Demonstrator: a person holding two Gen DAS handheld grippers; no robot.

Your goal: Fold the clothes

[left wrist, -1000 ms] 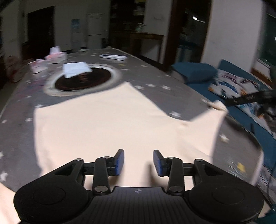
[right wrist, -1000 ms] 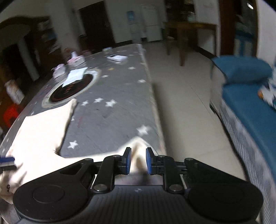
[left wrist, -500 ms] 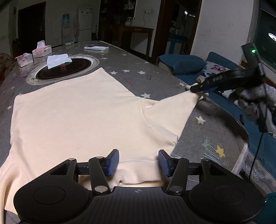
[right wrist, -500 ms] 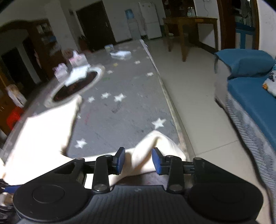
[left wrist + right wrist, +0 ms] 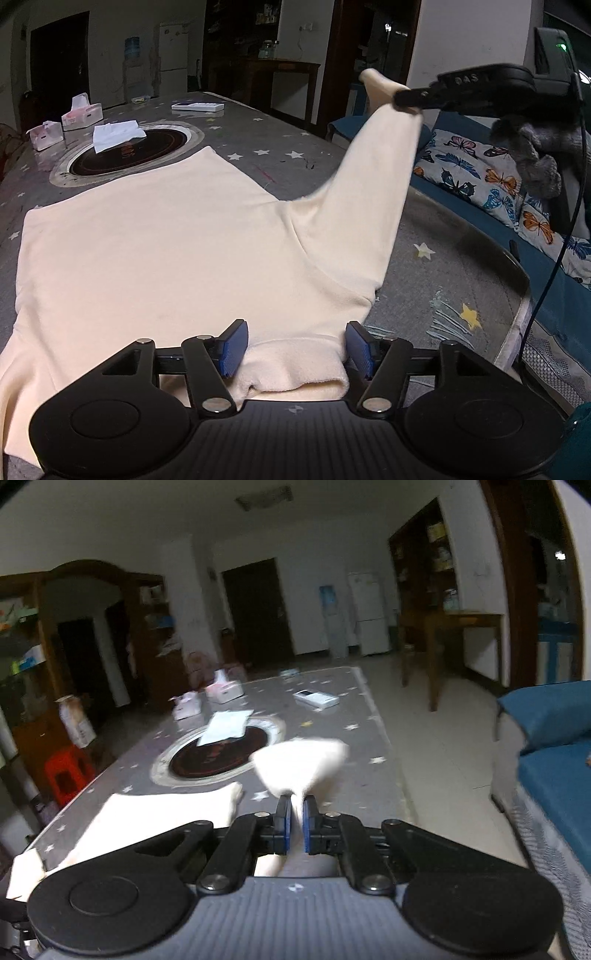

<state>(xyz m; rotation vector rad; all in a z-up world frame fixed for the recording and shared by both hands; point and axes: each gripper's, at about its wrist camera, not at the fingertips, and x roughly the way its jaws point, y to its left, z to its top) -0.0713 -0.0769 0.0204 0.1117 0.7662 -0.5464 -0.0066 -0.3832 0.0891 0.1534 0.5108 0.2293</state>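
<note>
A cream sweater (image 5: 166,240) lies spread flat on the gray star-patterned tabletop (image 5: 436,291), its body filling the middle of the left wrist view and its collar (image 5: 295,365) at 6 o'clock, nearest the camera. The left hand-held gripper (image 5: 295,350) has its blue-padded fingers spread wide, one on each side of the collar; whether the pads touch the fabric cannot be told.

From the shoulder, one sleeve (image 5: 373,177) rises off the tabletop toward 1 o'clock, pulled taut in the air. Its cuff (image 5: 376,83) is pinched by the right hand-held gripper (image 5: 406,99), seen there from the side. In the right wrist view the same right hand-held gripper (image 5: 295,825) has its fingers pressed almost together on the pale fabric, and the blurred cuff fans out just beyond the tips.

Farther along the tabletop, toward 11 o'clock in the left wrist view, sits a round black inset (image 5: 125,157) with a white tissue (image 5: 116,134) on its edge. Two tissue boxes (image 5: 79,116) stand beyond it, and a flat white device (image 5: 197,107) lies at 12 o'clock. A blue sofa with a butterfly-print cushion (image 5: 480,181) lies at 3 o'clock.
</note>
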